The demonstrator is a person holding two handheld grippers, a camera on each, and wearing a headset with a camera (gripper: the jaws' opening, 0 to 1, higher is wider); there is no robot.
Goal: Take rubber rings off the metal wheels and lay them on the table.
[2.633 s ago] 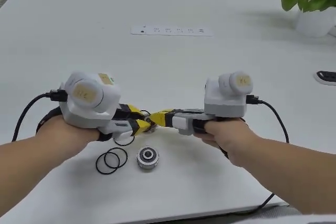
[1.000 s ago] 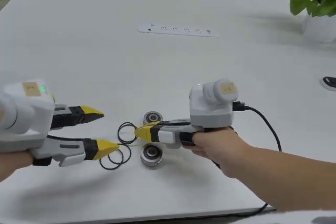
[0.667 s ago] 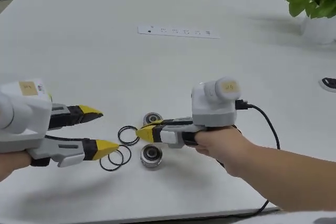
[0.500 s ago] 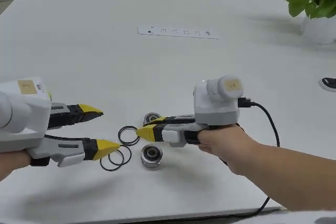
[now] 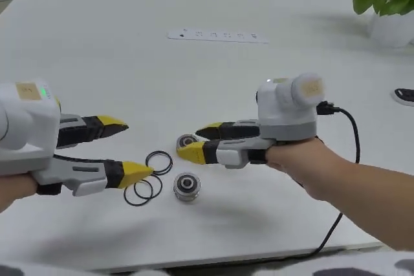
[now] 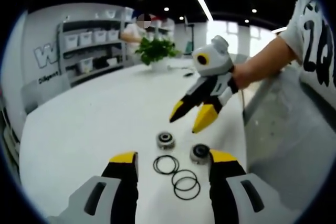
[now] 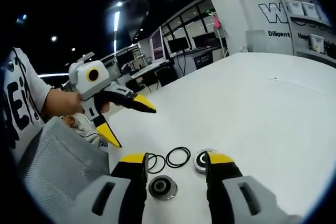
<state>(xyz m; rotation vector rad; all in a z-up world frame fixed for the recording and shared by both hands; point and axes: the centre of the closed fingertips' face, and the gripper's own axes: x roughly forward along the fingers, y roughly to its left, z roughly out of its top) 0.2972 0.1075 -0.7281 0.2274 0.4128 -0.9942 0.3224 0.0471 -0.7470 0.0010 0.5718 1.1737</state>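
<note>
Since half a second earlier the right gripper (image 5: 189, 142) has parted its jaws from almost closed to a moderate gap, and it holds nothing. It hangs just beyond the near wheel (image 5: 187, 186), over the far wheel (image 6: 166, 139), which one of its jaws partly hides in the head view. The left gripper (image 5: 138, 148), jaws spread wide and empty, points toward the near wheel from that wheel's left. Three rubber rings lie flat on the table (image 5: 129, 63): a single ring (image 5: 159, 162) beyond and left of the near wheel, and an overlapping pair (image 5: 141, 191) just left of it. A power strip (image 5: 218, 35) lies well beyond the near wheel
</note>
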